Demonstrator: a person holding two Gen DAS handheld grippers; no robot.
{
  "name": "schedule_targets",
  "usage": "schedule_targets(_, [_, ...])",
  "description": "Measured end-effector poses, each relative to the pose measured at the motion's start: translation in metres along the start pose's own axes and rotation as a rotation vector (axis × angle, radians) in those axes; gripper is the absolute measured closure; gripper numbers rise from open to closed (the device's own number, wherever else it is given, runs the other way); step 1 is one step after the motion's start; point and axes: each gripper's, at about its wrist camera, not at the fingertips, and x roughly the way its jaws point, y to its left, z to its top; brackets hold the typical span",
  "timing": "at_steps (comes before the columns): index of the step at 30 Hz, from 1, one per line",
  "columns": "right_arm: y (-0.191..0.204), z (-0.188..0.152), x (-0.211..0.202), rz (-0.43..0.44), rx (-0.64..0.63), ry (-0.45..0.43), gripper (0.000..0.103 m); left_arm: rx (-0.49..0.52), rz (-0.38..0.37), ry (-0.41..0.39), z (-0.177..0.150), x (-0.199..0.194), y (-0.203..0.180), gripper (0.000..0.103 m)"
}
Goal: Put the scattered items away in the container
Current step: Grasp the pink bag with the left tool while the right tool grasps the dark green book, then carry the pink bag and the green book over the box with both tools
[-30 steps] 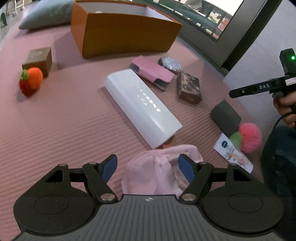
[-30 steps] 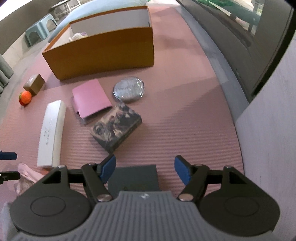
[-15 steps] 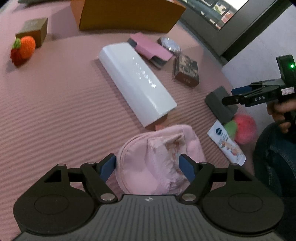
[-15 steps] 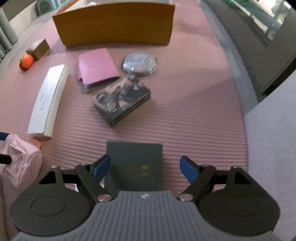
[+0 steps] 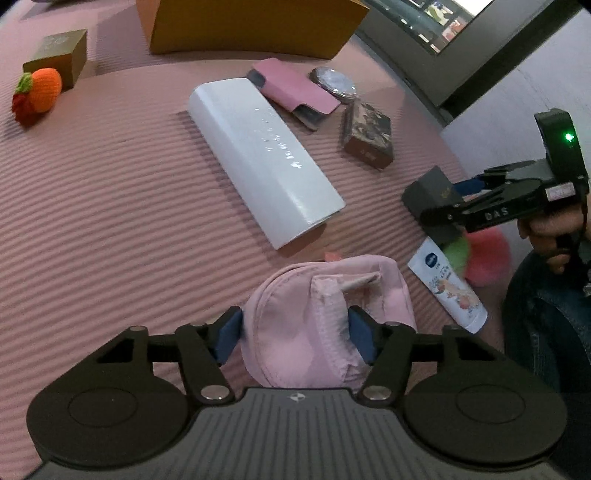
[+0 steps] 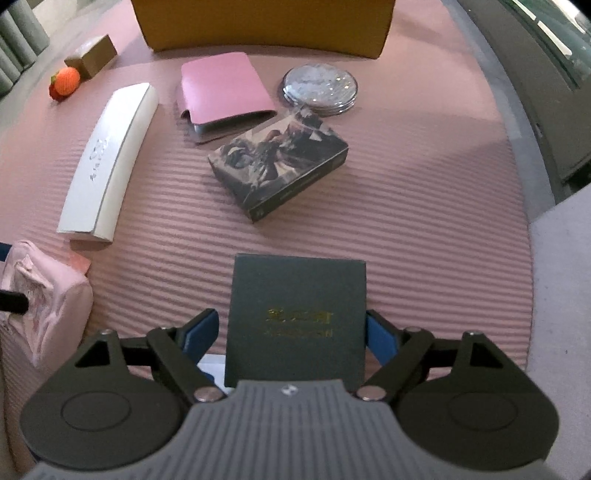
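Early going, by the look of it: nearly everything out on the pink ribbed mat point(image 6: 406, 206), well short of the orange container point(image 6: 258, 26) at the far end. Inside of that container cut off in both views, so no telling what sits in it.

Left hand-held gripper point(image 5: 293, 334) straddling the pink pouch point(image 5: 325, 314), jaws closing, blue pads pressed into the soft fabric on both sides. Grip on, pouch resting on the mat, not lifted.

Right hand-held gripper point(image 6: 291, 334) low over the dark grey box point(image 6: 297, 317), jaws closing around it. Right pad at the box's edge, left pad a sliver clear. Not clamped yet; box flat on the mat.

Left to collect, 8 more at least:
- long white box point(image 5: 264, 157), just beyond the pouch
- pink case point(image 6: 225, 88) and round silver compact point(image 6: 320, 88), nearest the container
- patterned box point(image 6: 279, 162), mid-mat
- orange knitted fruit point(image 5: 38, 92) touching the small brown box point(image 5: 59, 55), far left
- cream tube point(image 5: 448, 286) with the pink and green pompom point(image 5: 480, 254) just beside it, next to the person's knee

Judgement: 2 pickups under way together, 0 drop-offs confirmed. Still to come: lift both, carry across the mat, release over the container, then back for the rest. Pouch likely to sag and shift in the jaws; the box needs both pads squarely on its sides before any lift.
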Motion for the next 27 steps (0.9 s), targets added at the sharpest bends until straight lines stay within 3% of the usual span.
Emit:
schedule_targets(5, [-0.001,-0.001,-0.001,-0.002,-0.026,0.013,0.026,0.01,-0.048,0.023,-0.002,0.003,-0.008,0.037])
schedule_targets(10, [-0.003,0.0,-0.006,0.011,-0.051,0.005,0.026,-0.052,-0.092,-0.013,-0.002,-0.004,-0.001,0.037])
schedule_targets(27, [-0.005,0.017,-0.04,0.043,-0.139,-0.057,0.026,-0.062,-0.035,-0.104,0.011,-0.032,0.01,0.037])
